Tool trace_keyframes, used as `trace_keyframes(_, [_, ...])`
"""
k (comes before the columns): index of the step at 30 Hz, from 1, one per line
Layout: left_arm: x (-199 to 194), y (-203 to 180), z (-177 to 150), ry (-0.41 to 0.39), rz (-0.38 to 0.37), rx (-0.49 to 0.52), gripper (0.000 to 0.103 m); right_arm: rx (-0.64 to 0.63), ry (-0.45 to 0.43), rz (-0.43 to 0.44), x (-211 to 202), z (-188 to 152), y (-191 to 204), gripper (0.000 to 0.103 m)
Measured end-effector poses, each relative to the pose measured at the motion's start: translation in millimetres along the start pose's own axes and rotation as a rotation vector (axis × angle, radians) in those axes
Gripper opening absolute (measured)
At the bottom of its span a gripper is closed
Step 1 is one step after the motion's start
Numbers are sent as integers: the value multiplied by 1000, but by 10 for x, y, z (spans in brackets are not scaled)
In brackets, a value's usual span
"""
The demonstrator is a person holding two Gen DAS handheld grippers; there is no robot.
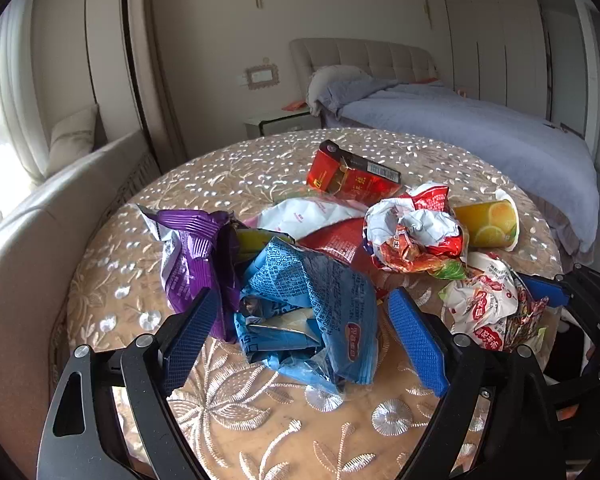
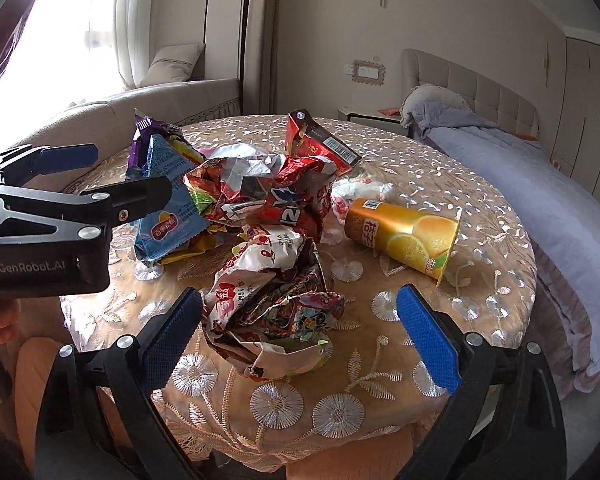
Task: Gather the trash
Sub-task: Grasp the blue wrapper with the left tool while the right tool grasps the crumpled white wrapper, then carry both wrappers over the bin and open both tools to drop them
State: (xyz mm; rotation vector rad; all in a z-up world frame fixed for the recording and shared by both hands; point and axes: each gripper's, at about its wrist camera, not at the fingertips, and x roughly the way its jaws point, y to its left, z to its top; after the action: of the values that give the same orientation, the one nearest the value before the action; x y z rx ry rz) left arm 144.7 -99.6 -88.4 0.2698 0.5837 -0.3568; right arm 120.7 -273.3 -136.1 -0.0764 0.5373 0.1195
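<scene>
Trash lies piled on a round table under a tan embroidered cloth. My left gripper is open around a crumpled blue wrapper, its pads just clear of it, with a purple wrapper by the left finger. My right gripper is open around a crumpled white-and-red wrapper, the right pad well clear. Behind lie a big red crumpled bag, an orange-print cup on its side and a red carton. The left gripper shows at the left of the right wrist view.
A bed with a grey-blue cover stands beyond the table on the right. A beige sofa runs along the left. A white nightstand sits by the headboard. The table's near edge is close below my right gripper.
</scene>
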Motion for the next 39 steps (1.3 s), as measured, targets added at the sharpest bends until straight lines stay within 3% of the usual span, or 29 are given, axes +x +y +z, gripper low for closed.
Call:
trace_keyframes(1, [66, -3, -8, 18, -12, -2, 72, 9, 5, 17, 28, 5, -24, 81])
trace_keyframes(2, [122, 3, -18, 30, -13, -10, 69, 13, 14, 25, 57, 3, -38, 70])
trace_keyframes(5, [128, 42, -22, 17, -16, -37, 65, 29, 20, 70, 89, 15, -82, 61])
trace_keyframes(7, [89, 46, -16, 0, 0, -40, 54, 28, 12, 72, 73, 20, -93, 59])
trace_keyframes(10, [5, 70, -32, -3, -6, -65, 49, 25, 11, 78, 53, 11, -97, 57])
trace_keyframes(17, [-180, 53, -75, -19, 2, -93, 46, 50, -19, 82, -96, 19, -208, 56])
trace_keyframes(24, [-540, 56, 27, -90, -11, -122, 46, 85, -73, 52, -337, 6, -349, 56])
trace_keyframes(29, [-669, -213, 65, -115, -8, -75, 46, 98, -126, 32, -572, -2, -430, 56])
trace_keyframes(35, [-564, -655, 83, -109, -45, 1, 46, 149, -125, 2, -734, -127, -686, 56])
trace_keyframes(39, [-536, -941, 87, -106, -113, 35, 46, 169, -122, -63, -852, -261, -906, 56])
